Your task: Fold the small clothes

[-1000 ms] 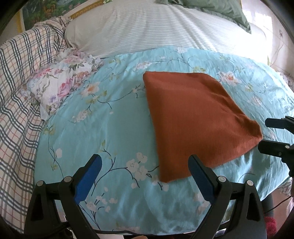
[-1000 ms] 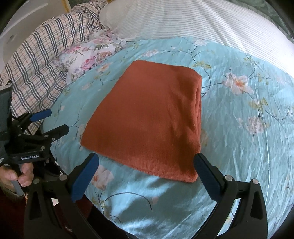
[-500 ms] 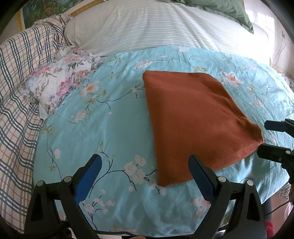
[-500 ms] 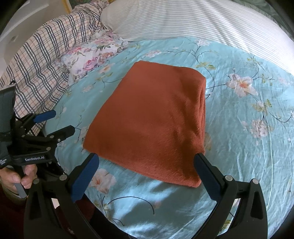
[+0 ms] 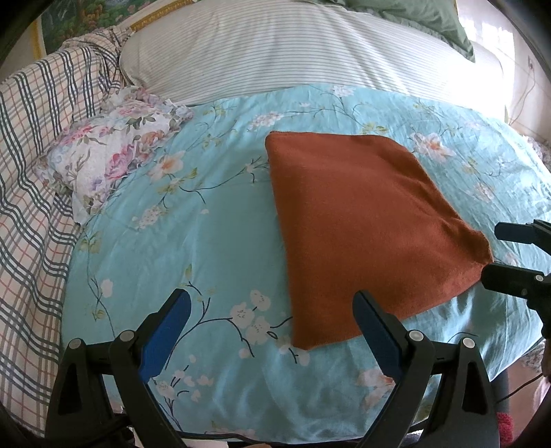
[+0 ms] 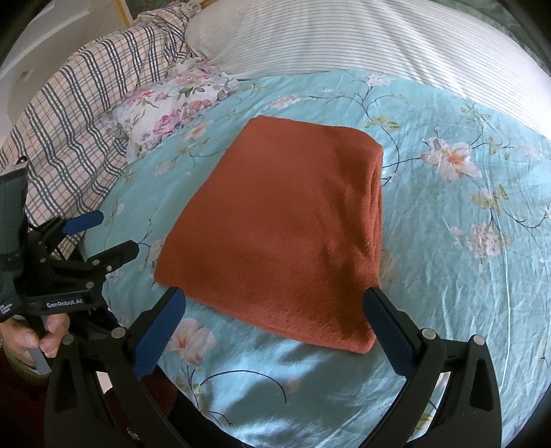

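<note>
A rust-orange folded cloth (image 5: pixel 361 224) lies flat on the light blue floral bedspread (image 5: pixel 206 241); it also shows in the right wrist view (image 6: pixel 286 227). My left gripper (image 5: pixel 272 310) is open and empty, just short of the cloth's near left corner. My right gripper (image 6: pixel 275 306) is open and empty, straddling the cloth's near edge without touching it. The right gripper shows at the right edge of the left wrist view (image 5: pixel 509 255), by the cloth's right corner. The left gripper shows at the left of the right wrist view (image 6: pixel 103 234).
A crumpled floral garment (image 5: pixel 113 158) lies at the bedspread's far left. A plaid blanket (image 5: pixel 31 165) is bunched on the left. A striped white pillow (image 5: pixel 292 48) runs across the back, with a green pillow (image 5: pixel 420 17) behind it.
Both grippers have drifted slightly closer to the cloth's near edge. The cloth has not moved. Both grippers stay open.
</note>
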The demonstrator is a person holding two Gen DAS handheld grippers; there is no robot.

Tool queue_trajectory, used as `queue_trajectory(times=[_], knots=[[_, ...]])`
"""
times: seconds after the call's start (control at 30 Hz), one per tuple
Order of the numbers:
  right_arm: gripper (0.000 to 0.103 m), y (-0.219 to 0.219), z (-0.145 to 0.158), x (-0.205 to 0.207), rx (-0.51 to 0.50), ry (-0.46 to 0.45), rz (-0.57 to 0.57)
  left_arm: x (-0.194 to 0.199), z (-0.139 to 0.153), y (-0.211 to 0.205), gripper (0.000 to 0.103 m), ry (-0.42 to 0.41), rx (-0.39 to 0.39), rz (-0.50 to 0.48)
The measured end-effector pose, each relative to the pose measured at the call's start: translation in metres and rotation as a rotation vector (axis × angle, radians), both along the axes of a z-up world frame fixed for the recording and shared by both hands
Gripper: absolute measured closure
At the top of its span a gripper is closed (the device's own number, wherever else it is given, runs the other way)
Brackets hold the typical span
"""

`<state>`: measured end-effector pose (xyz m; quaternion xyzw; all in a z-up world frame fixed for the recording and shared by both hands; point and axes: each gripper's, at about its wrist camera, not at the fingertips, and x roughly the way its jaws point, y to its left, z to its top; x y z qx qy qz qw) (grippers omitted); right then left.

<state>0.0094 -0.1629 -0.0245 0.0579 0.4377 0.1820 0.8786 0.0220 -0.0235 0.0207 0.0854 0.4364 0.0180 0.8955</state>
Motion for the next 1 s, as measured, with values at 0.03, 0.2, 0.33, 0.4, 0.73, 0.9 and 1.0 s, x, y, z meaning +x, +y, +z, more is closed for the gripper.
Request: queue_trajectory(times=[0.03, 0.2, 0.33, 0.4, 0.73, 0.9, 1.0], knots=[[0.001, -0.001, 0.001, 0.0, 0.005, -0.004, -0.003, 0.0, 0.0, 0.0, 0.008, -0.001, -0.002, -0.003], [0.001, -0.016, 0.003, 0.017, 0.087, -0.043, -0.049, 0.014, -0.002, 0.009, 0.008, 0.004, -0.044, -0.021], [0.016, -0.033, 0.0, 0.047, 0.108, -0.051, -0.114, 0.045, -0.01, 0.024, 0.008, 0.039, -0.149, -0.041], [0.027, -0.041, -0.004, 0.071, 0.116, -0.034, -0.152, 0.063, -0.015, 0.032, 0.008, 0.07, -0.205, -0.037], [0.067, -0.063, -0.049, 0.167, 0.185, 0.099, -0.225, 0.144, -0.047, 0.047, 0.008, 0.153, -0.368, 0.001], [0.093, -0.074, -0.031, 0.151, 0.257, 0.017, -0.227, 0.144, -0.054, 0.033, 0.024, 0.16, -0.329, -0.034], [0.093, -0.076, -0.02, 0.134, 0.215, -0.036, -0.25, 0.135, -0.05, 0.021, 0.022, 0.145, -0.275, -0.057]])
